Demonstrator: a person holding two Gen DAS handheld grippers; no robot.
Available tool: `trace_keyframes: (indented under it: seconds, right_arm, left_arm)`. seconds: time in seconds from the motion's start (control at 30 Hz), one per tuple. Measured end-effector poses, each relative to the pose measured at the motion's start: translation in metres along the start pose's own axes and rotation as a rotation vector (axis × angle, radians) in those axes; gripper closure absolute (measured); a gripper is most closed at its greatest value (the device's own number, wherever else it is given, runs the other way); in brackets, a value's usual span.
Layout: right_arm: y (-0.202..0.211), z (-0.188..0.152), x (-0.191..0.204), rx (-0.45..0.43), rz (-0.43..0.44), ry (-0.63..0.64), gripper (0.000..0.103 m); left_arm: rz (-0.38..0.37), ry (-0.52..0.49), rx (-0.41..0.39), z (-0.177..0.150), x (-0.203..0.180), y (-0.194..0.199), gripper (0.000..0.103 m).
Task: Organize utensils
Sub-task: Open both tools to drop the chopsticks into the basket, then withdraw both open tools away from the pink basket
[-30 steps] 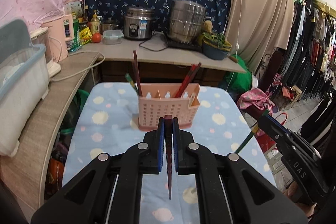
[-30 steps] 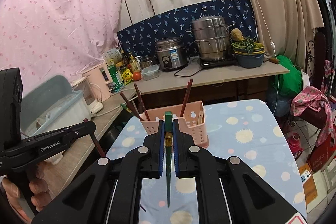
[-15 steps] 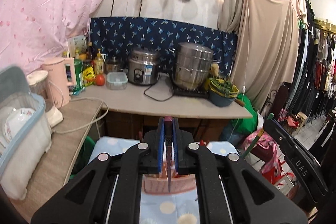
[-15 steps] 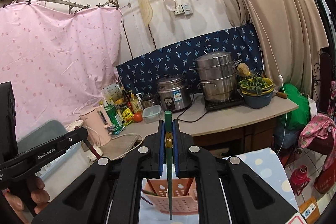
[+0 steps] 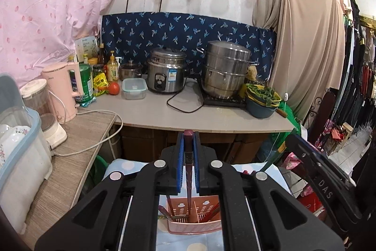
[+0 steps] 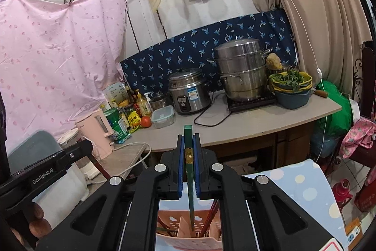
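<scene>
Behind everything runs a grey countertop [image 5: 150, 114] under a dark blue patterned cloth, carrying a rice cooker [image 5: 167, 73], a stacked steel steamer pot [image 5: 225, 69] and a pink kettle [image 5: 63, 92] toward its left end.

From the left wrist, the left gripper [image 5: 188, 157] is clamped on a dark red chopstick [image 5: 188, 171] that stands nearly upright between the blue pads. Its lower tip hangs over the pink utensil basket [image 5: 195, 227], which sits on a pale blue dotted table cover [image 5: 127, 165] near the table's far edge. More chopsticks already lean inside the basket's compartments. The other gripper's black body juts in at the right edge.

From the right wrist, the right gripper [image 6: 188, 157] is pinched onto a green chopstick [image 6: 189, 171] with a gold band, also close to upright. Its tip points down into the basket [image 6: 185, 239], over a middle compartment; whether it touches bottom cannot be told. At the left edge, a hand [image 6: 35, 225] holds the left gripper's handle.
</scene>
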State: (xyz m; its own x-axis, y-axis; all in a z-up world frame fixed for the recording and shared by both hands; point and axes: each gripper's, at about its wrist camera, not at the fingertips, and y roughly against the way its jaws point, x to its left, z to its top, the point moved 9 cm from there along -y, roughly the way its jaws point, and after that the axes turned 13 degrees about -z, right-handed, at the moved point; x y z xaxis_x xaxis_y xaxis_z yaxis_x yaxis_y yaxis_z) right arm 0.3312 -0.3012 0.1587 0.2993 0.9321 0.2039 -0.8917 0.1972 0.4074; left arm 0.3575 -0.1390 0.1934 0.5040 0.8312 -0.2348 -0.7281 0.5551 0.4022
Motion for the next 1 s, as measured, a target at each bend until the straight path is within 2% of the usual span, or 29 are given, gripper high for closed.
trace_keyframes:
  seconds: [0.17,0.27,0.33,0.4,0.5,0.67,0.77,1.0]
  right_arm:
    - [-0.027,-0.037,-0.007,0.090,-0.021,0.011,0.096]
    - [-0.026,-0.043,-0.013,0.089,-0.037,0.006,0.089]
    - [-0.022,-0.043,-0.017,0.086,-0.040,0.000,0.085]
    - [-0.017,-0.041,-0.019,0.081,-0.040,-0.008,0.078]
    - [-0.008,-0.038,-0.020,0.070,-0.038,-0.009,0.072]
    - [0.010,-0.043,-0.018,0.073,-0.036,0.010,0.065]
    - [0.024,-0.051,-0.016,0.082,-0.040,0.032,0.053]
    - [0.060,-0.078,-0.028,0.115,-0.044,0.021,0.038]
  left_arm:
    - [0.010,0.007,0.066,-0.026,0.010,-0.029,0.096]
    - [0.011,0.009,0.091,-0.041,0.015,-0.037,0.095]
    - [0.023,0.005,0.087,-0.044,0.017,-0.036,0.088]
    - [0.039,0.005,0.074,-0.044,0.017,-0.032,0.067]
    - [0.063,-0.008,0.062,-0.044,0.016,-0.025,0.056]
    - [0.103,-0.050,0.081,-0.050,0.010,-0.015,0.053]
    - [0.112,-0.058,0.094,-0.058,0.006,-0.007,0.047]
    - [0.133,-0.050,0.148,-0.088,0.004,0.017,0.042]
